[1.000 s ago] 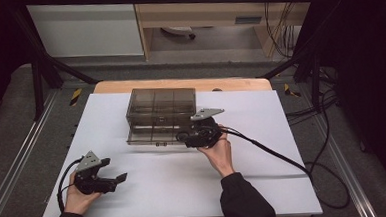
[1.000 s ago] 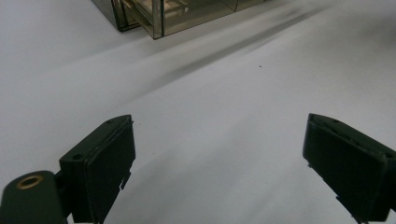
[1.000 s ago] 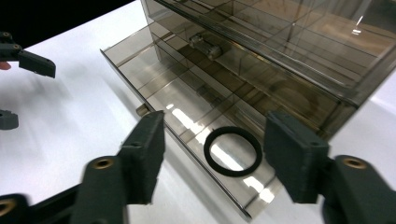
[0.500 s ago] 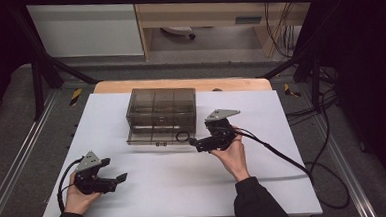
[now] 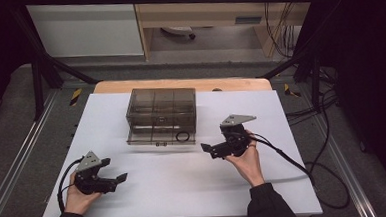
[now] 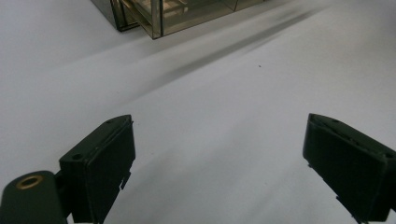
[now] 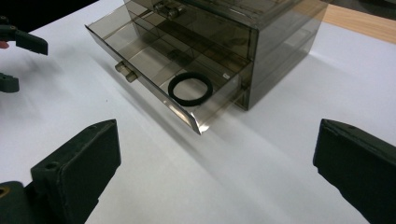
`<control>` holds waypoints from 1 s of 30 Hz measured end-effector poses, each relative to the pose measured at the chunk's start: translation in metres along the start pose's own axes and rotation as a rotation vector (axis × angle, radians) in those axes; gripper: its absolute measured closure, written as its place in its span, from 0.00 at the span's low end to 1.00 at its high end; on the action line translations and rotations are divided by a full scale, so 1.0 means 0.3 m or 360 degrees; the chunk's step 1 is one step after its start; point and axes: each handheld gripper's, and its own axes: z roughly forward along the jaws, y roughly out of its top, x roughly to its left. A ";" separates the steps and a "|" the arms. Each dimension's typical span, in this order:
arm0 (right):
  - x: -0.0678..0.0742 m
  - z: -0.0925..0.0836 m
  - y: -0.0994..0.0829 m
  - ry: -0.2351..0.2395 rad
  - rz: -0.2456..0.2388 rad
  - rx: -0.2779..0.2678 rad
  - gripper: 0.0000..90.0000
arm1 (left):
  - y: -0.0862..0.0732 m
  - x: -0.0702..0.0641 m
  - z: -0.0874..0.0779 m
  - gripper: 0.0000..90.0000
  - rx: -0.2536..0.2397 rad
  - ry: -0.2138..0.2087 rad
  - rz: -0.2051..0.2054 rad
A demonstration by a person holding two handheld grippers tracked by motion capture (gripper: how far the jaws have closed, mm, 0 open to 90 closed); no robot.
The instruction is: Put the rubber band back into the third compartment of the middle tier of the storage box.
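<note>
- White sheeting covers the table (image 5: 185, 189); bare wood shows along its far edge, and grey floor with black frame bars and cables surrounds it.
- Your smoky clear drawer box (image 5: 161, 110) stands on the far middle of the sheet.
- Its bottom drawer (image 7: 154, 79) is pulled out toward you, with a small knob on its front wall.
- Inside that drawer, near its right-hand end in the high view, a black ring (image 7: 190, 88) lies flat on the drawer floor.
- Your right gripper (image 5: 209, 148) sits just right of the box and a little nearer you, held in your right hand (image 5: 246, 158), pointing left toward the drawer.
- Its jaws stand wide apart with nothing between them, and they hang short of the drawer front, not touching it.
- Your left gripper (image 5: 120, 178) is near the sheet's near-left corner, well apart from the box, held in your left hand (image 5: 78, 194) and pointing right.
- Its jaws are also spread wide and empty, over bare sheet, with a corner of the box far ahead in its own view.
</note>
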 end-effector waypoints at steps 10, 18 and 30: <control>-0.051 -0.061 -0.091 -0.0013 0.0046 -0.0015 0.01 | -0.001 -0.001 0.003 0.10 0.0004 -0.0001 0.0001; -0.080 -0.096 -0.165 -0.0013 0.0073 -0.0028 0.01 | -0.001 -0.002 0.004 0.10 0.0005 -0.0002 -0.0001; -0.110 -0.142 -0.272 -0.0016 0.0109 -0.0023 0.01 | -0.001 -0.003 0.006 0.10 0.0007 -0.0004 0.0000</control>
